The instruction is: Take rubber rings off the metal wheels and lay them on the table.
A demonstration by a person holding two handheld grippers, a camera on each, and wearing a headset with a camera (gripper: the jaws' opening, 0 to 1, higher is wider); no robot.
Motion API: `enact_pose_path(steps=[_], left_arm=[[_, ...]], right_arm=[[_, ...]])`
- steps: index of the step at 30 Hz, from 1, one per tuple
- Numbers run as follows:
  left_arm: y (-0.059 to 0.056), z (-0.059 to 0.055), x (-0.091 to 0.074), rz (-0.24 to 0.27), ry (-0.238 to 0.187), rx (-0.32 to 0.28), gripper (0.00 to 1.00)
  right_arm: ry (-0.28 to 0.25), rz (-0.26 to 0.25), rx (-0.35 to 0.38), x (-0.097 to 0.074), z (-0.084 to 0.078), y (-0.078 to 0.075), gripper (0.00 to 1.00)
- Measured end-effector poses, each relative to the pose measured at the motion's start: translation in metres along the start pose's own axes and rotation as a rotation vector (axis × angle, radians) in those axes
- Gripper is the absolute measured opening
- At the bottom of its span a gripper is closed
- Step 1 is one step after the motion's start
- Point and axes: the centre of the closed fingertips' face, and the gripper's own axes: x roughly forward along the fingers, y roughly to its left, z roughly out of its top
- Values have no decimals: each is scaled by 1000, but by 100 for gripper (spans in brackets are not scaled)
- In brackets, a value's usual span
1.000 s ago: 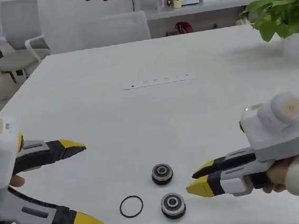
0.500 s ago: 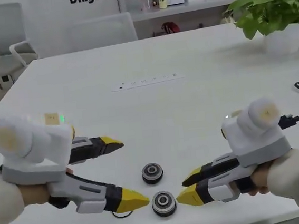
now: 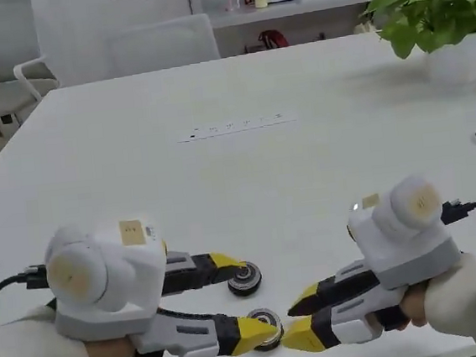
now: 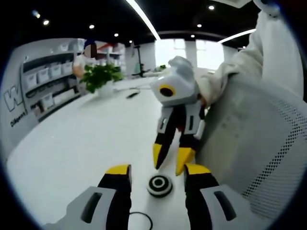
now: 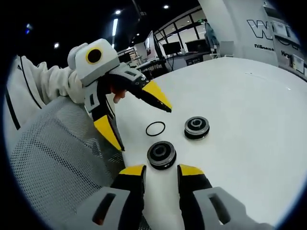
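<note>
Spreading across most of the head view, the white surface (image 3: 304, 164) carries a flush socket strip (image 3: 237, 128) far up its middle and a potted plant (image 3: 437, 7) at its far right corner. A grey office chair (image 3: 3, 62) stands beyond the far left edge, and a shelf (image 3: 348, 3) with small bottles runs along the wall behind.

In both claw views a grey mesh chair back (image 4: 259, 143) rises close behind the opposite claw (it crowds one side of each view).

The left claw (image 3: 258, 295) is spread wide. Its upper tip lies just beside the far metal wheel (image 3: 245, 279), and its lower tip covers part of the near metal wheel (image 3: 268, 319). The right claw (image 3: 292, 321) faces it from the other side with its jaws parted only narrowly. Its tips sit just beside the near metal wheel, and it grips nothing.

Both wheels lie flat on the surface, near each other but apart, each showing a dark outer band around a bright hub.

A loose black rubber ring (image 5: 155, 128) lies flat on the surface beside the wheels, under the left claw's span and touching neither wheel.
</note>
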Motion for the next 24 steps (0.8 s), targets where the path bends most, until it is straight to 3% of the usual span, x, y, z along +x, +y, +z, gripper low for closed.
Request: enact_pose_path(steps=[6,9,16,24], left_arm=[[2,-14,7,0,23,-27,42],[4,-18,8,8,25,-71,38],[3,-24,12,13,36,-90,24],[-2,-29,15,0,50,-79,21]], right_arm=[[-6,-3,-14,3,1,-1,23],[0,1,-24,5,0,-1,22],[11,6,-46,8,-2,0,20],[10,6,-46,9,-2,0,19]])
